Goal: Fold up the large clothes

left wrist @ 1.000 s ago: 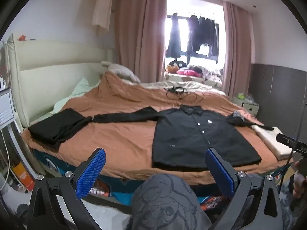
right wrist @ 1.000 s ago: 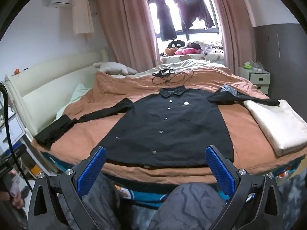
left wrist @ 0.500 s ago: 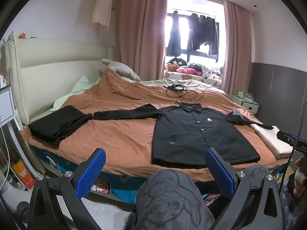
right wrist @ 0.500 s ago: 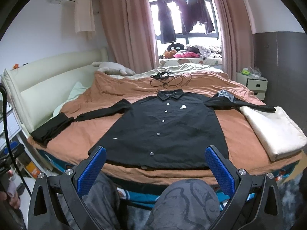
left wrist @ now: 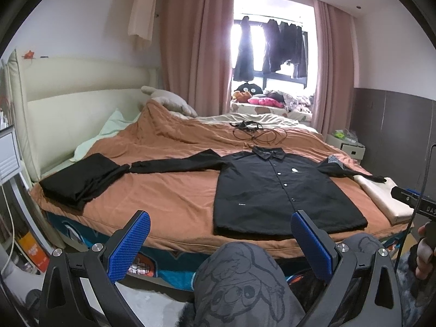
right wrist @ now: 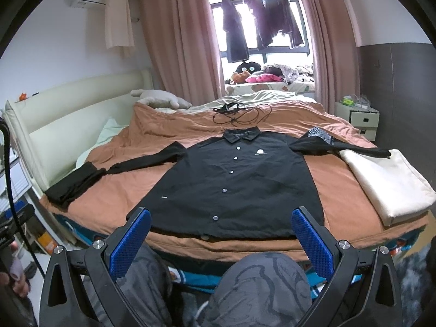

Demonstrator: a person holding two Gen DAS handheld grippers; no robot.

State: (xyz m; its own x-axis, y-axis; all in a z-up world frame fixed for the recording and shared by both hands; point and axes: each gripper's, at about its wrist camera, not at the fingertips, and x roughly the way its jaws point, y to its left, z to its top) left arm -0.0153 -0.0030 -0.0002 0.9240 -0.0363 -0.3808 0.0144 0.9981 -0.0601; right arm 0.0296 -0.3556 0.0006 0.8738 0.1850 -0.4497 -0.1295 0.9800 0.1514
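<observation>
The bed (right wrist: 174,242) is the biggest thing here, and the black shirt (right wrist: 234,185) lies flat on its brown cover, buttons up, collar far, bottom edge near. Its left sleeve (right wrist: 147,160) runs out to a dark pile (right wrist: 73,185) at the left edge, and I cannot tell if they touch. If that sleeve is pulled, the pile might slide off the bed. The right sleeve (right wrist: 354,148) lies on a cream pad (right wrist: 387,182), so lifting it could drag the pad too. A tangle of wires (right wrist: 239,114) sits just past the collar and could get caught in a fold. Both grippers hang near the bed's near side, above the knees, not touching the shirt. The left gripper (left wrist: 218,237) has its jaws wide and empty. The right gripper (right wrist: 220,234) is wide and empty too. The only box is a small drawer chest (right wrist: 362,120), far right, with little things on top too small to tell.
</observation>
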